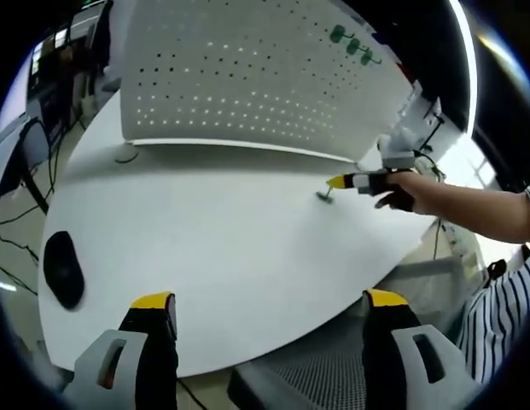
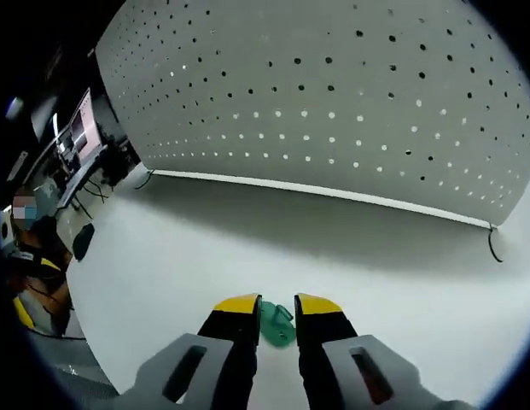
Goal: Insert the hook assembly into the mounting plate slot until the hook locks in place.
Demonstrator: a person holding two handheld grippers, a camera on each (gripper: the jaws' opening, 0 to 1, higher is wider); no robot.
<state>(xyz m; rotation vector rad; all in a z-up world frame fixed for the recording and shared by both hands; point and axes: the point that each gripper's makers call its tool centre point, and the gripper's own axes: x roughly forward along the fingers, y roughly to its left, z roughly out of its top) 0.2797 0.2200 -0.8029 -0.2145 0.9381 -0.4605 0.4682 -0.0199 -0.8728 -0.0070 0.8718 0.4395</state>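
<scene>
The white pegboard mounting plate (image 1: 247,68) stands upright at the back of the white table (image 1: 213,239), with green hooks (image 1: 350,44) hanging at its upper right. My right gripper (image 2: 277,305) is low over the table in front of the pegboard (image 2: 333,102), its jaws shut on a small green hook assembly (image 2: 277,326). In the left gripper view that right gripper (image 1: 337,182) comes in from the right, held by a hand, with the green hook (image 1: 324,196) at its tip on the table. My left gripper (image 1: 269,301) hangs open at the table's near edge, holding nothing.
A black mouse (image 1: 63,269) lies on the table's left side. A thin cable (image 2: 495,243) hangs at the pegboard's right end. Desks with monitors (image 2: 77,145) stand beyond the table. A striped sleeve (image 1: 495,316) is at the right.
</scene>
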